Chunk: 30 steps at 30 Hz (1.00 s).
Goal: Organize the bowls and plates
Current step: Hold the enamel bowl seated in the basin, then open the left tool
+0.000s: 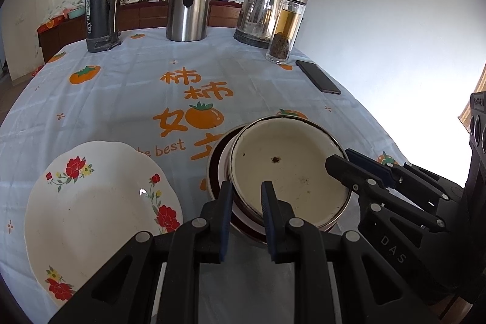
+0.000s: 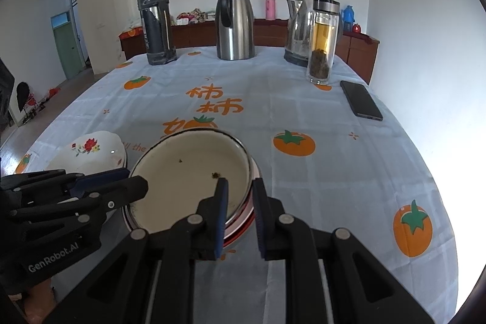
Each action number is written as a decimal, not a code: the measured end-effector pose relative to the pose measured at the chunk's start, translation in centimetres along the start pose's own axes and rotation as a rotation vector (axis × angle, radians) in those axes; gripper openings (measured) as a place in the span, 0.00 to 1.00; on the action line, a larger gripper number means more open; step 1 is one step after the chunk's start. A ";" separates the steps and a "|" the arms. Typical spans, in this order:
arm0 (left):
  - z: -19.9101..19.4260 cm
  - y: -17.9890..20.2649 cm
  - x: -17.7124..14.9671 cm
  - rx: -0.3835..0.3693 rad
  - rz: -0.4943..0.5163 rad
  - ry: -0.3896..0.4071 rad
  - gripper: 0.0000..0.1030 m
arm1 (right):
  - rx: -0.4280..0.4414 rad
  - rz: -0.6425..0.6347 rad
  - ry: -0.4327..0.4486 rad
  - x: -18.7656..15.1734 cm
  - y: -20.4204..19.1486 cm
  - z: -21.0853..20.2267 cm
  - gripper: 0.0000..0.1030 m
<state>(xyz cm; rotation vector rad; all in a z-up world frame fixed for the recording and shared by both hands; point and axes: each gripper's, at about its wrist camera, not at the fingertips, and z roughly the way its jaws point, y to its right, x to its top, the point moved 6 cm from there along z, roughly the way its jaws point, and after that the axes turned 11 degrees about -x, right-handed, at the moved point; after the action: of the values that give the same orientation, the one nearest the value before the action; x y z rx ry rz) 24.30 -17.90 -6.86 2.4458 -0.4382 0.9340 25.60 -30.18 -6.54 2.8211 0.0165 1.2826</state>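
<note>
Two grippers at a stack of bowls. The left gripper (image 1: pixel 246 196) straddles the near-left rim of the enamel bowl (image 1: pixel 288 169), one finger inside, one outside; the jaws look parted around the rim, and firm contact cannot be confirmed. The right gripper (image 2: pixel 240 193) does likewise at the opposite rim — its left finger over the bowl's interior, its right finger outside the wall — with a gap visible, so its grip is also uncertain. The enamel bowl sits nested in a red-rimmed bowl (image 1: pixel 243 216) directly ahead of both sets of jaws; the floral plate (image 1: pixel 100 202) lies just left of the left jaws on the tablecloth (image 1: pixel 121 99).

Risk, as judged: an uneven pinch could tilt the enamel bowl or drag the lower one along, sliding the stack toward the plate.

Unclear: the number of stacked pieces, the lower bowl's depth, and pad contact — all hidden by fingers and rim.
</note>
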 end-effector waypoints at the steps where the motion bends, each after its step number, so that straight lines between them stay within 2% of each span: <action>1: 0.0 0.1 0.0 0.002 0.002 0.001 0.20 | 0.000 -0.002 0.000 0.0 0.0 0.0 0.17; 30: 0.0 0.1 -0.1 -0.012 0.000 0.002 0.20 | -0.022 -0.020 0.008 -0.2 -0.2 -0.3 0.17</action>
<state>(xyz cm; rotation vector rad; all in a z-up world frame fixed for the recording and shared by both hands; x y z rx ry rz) 24.20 -17.97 -6.90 2.4339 -0.4423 0.9304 25.25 -30.01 -6.48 2.7908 0.0302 1.2816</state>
